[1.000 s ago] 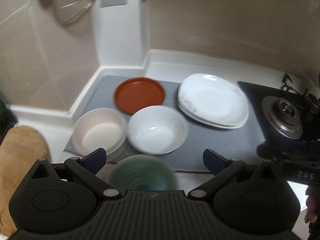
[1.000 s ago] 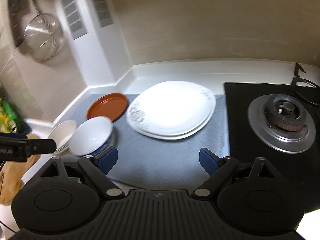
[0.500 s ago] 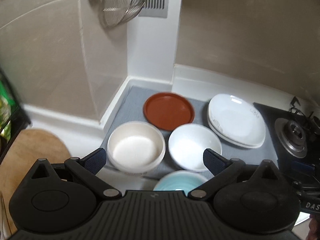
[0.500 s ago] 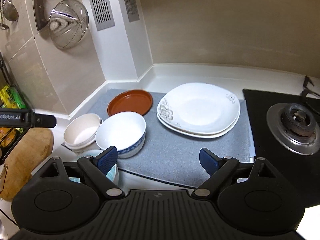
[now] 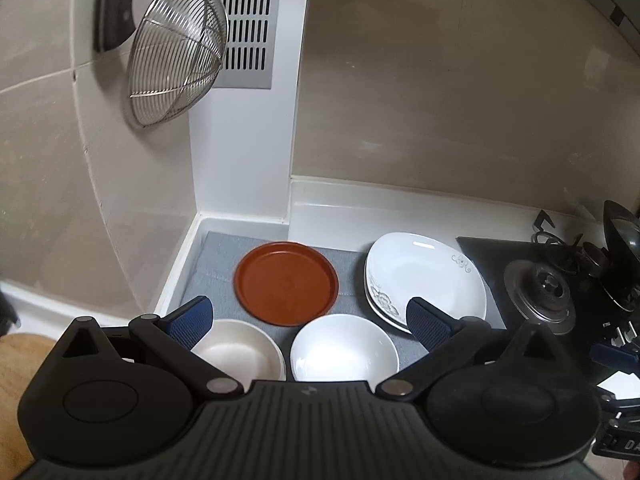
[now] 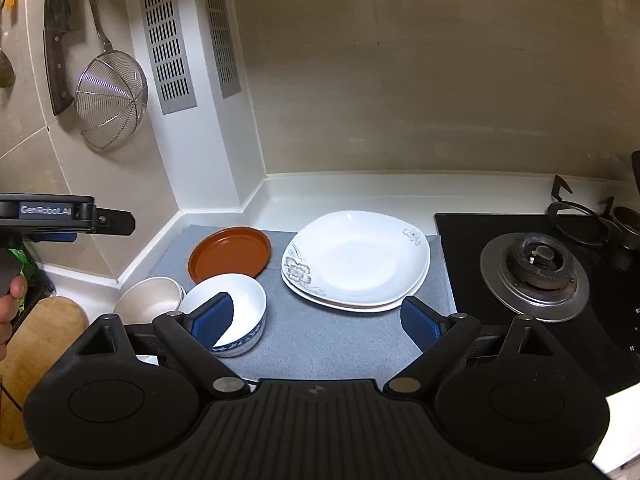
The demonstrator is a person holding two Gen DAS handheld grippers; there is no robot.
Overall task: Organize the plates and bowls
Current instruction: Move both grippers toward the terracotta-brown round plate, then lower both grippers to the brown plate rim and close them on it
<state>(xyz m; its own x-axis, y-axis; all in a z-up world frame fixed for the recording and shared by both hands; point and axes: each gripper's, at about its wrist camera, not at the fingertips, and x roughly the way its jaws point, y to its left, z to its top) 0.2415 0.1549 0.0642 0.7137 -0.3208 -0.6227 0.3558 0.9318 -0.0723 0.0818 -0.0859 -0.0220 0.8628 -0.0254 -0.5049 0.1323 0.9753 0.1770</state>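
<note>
On a grey mat (image 6: pixel 320 336) lie a brown plate (image 5: pixel 286 283) (image 6: pixel 230 254), two stacked white square plates (image 5: pixel 426 276) (image 6: pixel 356 260) with a flower print, a white bowl with a blue rim band (image 5: pixel 344 350) (image 6: pixel 234 306) and a beige bowl (image 5: pixel 240 350) (image 6: pixel 150 300). My left gripper (image 5: pixel 308 320) hangs open above the two bowls, nothing between its fingers. My right gripper (image 6: pixel 316 318) is open too, held over the mat in front of the white plates. The left gripper's body (image 6: pixel 52 212) shows at the left edge of the right wrist view.
A gas burner (image 6: pixel 536 270) on a black hob sits right of the mat. A wire strainer (image 5: pixel 176 56) (image 6: pixel 110 98) and a cleaver (image 6: pixel 60 36) hang on the left wall. A wooden board (image 6: pixel 36 360) lies at the near left, beside a person's hand (image 6: pixel 10 308).
Both grippers have pulled back and upward, tilting up, so the dishes sit lower and smaller in view. The light blue bowl seen below the left gripper has dropped out of sight.
</note>
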